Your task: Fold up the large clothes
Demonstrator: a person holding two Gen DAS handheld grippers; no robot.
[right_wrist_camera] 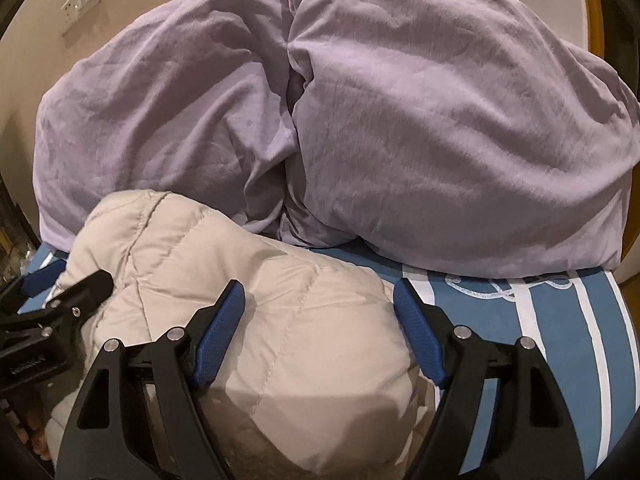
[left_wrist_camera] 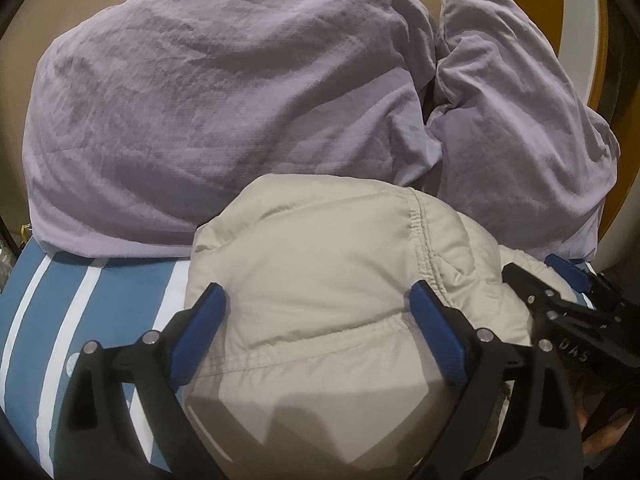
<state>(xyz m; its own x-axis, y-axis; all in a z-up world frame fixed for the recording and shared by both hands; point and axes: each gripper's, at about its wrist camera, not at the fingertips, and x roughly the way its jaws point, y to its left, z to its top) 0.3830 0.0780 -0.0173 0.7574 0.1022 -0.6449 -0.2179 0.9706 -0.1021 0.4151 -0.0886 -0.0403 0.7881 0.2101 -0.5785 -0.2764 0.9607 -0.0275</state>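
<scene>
A beige quilted puffer jacket lies bundled on a blue-and-white striped bedsheet. My left gripper is open, its blue pads spread wide to either side of the jacket's bulk, over a stitched seam. In the right wrist view the same jacket fills the lower left. My right gripper is open too, with its left pad resting on the jacket and its right pad over the sheet at the jacket's right edge. Each gripper shows at the edge of the other's view.
Two lilac pillows are piled against the beige wall just behind the jacket, also in the right wrist view. A wall switch plate is at upper left. A yellow-edged headboard stands at right.
</scene>
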